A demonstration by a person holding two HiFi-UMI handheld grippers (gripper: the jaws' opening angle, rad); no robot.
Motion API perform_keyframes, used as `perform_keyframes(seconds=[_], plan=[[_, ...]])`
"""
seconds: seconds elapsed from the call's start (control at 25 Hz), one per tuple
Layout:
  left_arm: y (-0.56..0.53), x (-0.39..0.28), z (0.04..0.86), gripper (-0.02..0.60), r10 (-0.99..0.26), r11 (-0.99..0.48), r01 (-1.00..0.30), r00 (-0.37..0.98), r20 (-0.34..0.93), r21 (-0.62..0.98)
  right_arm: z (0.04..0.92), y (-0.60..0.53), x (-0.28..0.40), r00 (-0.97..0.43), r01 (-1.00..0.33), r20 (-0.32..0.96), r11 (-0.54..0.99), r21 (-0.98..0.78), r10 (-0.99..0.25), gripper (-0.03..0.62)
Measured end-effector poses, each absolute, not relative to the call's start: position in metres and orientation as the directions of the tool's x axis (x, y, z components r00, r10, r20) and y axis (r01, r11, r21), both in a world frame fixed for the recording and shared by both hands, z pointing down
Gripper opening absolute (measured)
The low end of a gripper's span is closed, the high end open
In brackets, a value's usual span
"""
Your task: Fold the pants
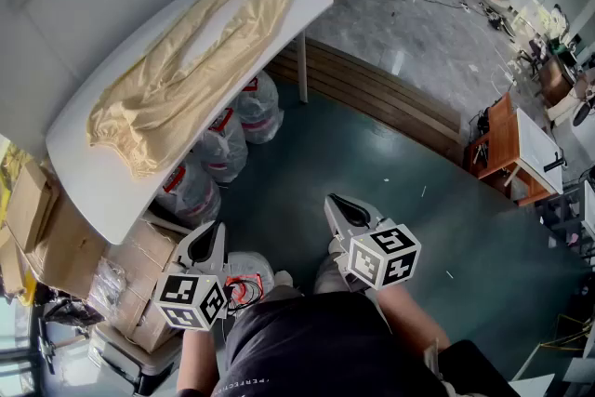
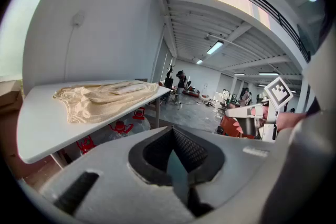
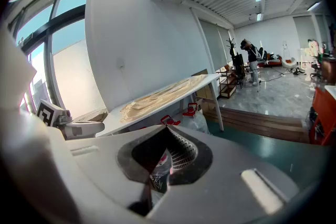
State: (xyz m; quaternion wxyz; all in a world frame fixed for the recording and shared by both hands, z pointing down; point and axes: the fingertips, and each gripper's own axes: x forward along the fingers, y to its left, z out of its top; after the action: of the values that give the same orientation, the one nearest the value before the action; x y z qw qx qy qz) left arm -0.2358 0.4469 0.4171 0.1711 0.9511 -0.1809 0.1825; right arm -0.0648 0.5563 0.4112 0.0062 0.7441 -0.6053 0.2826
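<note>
Head view is looking steeply down over left claw [image 1: 210,232] and right claw [image 1: 342,205], with table [image 1: 100,195] sitting well off at upper left. Both gripper views are facing that table from roughly tabletop height, each catching the other claw at its side.

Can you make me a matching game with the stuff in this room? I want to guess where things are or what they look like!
Things:
1. pants
2. plastic bags
3. table
4. left gripper

Clues:
A. tucked underneath the table
B. shut, with nothing in it
C. plain white
D. lying spread out on the table top

Pairs: 1-D, 2-A, 3-C, 4-B
</note>
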Motion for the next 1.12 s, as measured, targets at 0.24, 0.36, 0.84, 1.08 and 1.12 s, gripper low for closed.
perform_keyframes(seconds=[0.24, 0.36, 0.84, 1.08, 1.12], plan=[[0.446, -0.231, 0.421, -0.005, -0.264, -0.881, -0.394, 0.869, 0.418, 0.262, 0.414, 0.554, -0.061, 0.122, -0.901, 0.434, -0.284, -0.329, -0.892, 0.000], [0.445, -0.230, 0.422, -0.004, -0.258, -0.880, -0.391, 0.870, 0.420, 0.271, 0.414, 0.554, -0.059, 0.128, -0.885, 0.432, -0.299, -0.356, -0.893, 0.000], [0.433, -0.219, 0.430, -0.003, -0.258, -0.872, -0.399, 0.867, 0.425, 0.285, 0.413, 0.543, -0.051, 0.076, -0.904, 0.451, -0.252, -0.345, -0.889, 0.000], [0.410, -0.185, 0.434, -0.003, -0.300, -0.852, -0.448, 0.842, 0.449, 0.270, 0.420, 0.518, -0.012, 0.048, -0.904, 0.455, -0.232, -0.358, -0.889, 0.000], [0.408, -0.178, 0.433, -0.003, -0.303, -0.850, -0.452, 0.839, 0.451, 0.269, 0.420, 0.512, -0.004, 0.041, -0.904, 0.455, -0.227, -0.362, -0.890, 0.000]])
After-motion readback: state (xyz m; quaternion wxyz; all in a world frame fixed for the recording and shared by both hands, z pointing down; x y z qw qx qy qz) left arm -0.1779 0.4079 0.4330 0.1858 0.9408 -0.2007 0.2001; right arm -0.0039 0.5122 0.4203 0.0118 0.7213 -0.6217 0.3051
